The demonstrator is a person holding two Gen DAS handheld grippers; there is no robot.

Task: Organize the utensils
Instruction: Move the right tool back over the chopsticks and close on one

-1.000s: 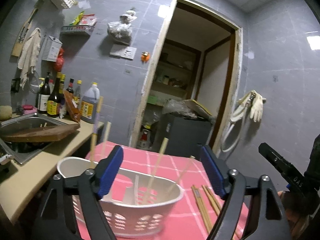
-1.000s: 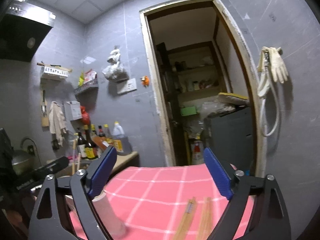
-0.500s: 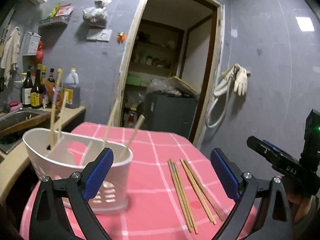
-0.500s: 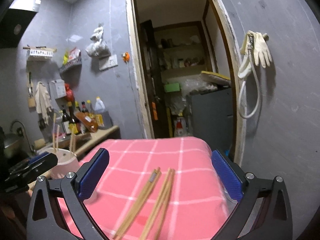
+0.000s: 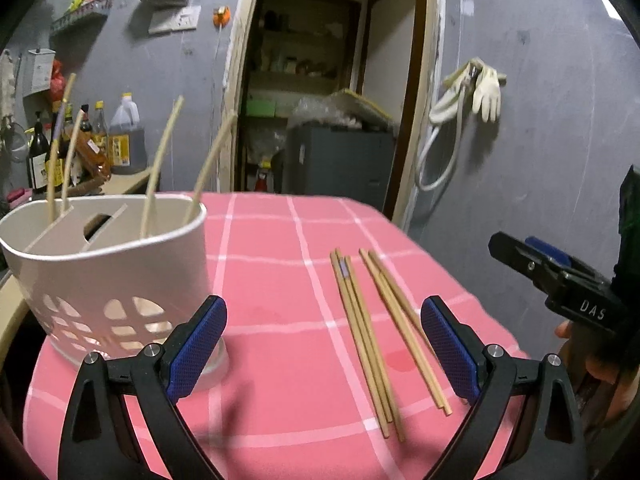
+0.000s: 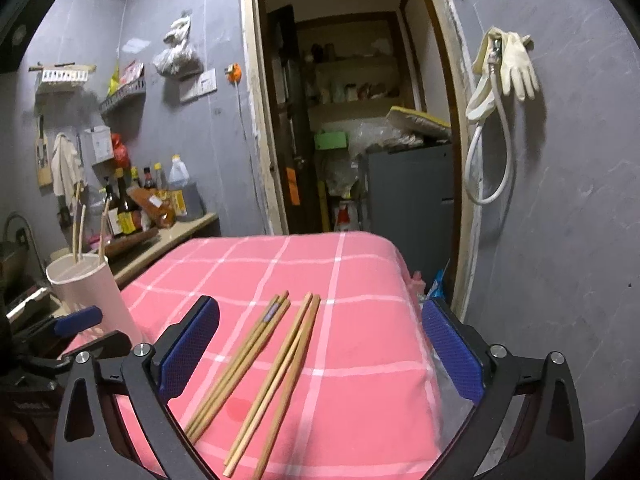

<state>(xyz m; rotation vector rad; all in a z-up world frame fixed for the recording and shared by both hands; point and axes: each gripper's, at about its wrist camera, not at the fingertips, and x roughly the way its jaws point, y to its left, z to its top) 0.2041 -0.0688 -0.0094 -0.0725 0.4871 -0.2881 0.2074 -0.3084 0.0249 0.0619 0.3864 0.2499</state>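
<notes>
Several wooden chopsticks (image 5: 372, 340) lie in two loose bundles on the pink checked tablecloth (image 5: 280, 240), also seen in the right wrist view as chopsticks (image 6: 272, 356). A white perforated basket (image 5: 120, 264) stands at the left with a few chopsticks (image 5: 160, 168) upright in it. My left gripper (image 5: 320, 320) is open and holds nothing; it hovers between the basket and the loose chopsticks. My right gripper (image 6: 320, 312) is open over the near ends of the bundles, nothing between its fingers. The right gripper (image 5: 520, 252) shows at the table's right edge, the left gripper (image 6: 92, 332) beside the basket (image 6: 92, 288).
A counter with several bottles (image 5: 100, 140) lies behind the basket. Behind the table are a doorway and a grey cabinet (image 5: 340, 160). Gloves and a hose (image 5: 480, 84) hang on the right wall. The table's right edge (image 6: 412, 300) drops off close to the chopsticks.
Both grippers have tipped downward and come lower, so the loose chopsticks are now in full view. The left gripper has shifted right, away from over the basket, and its jaws stand wider.
</notes>
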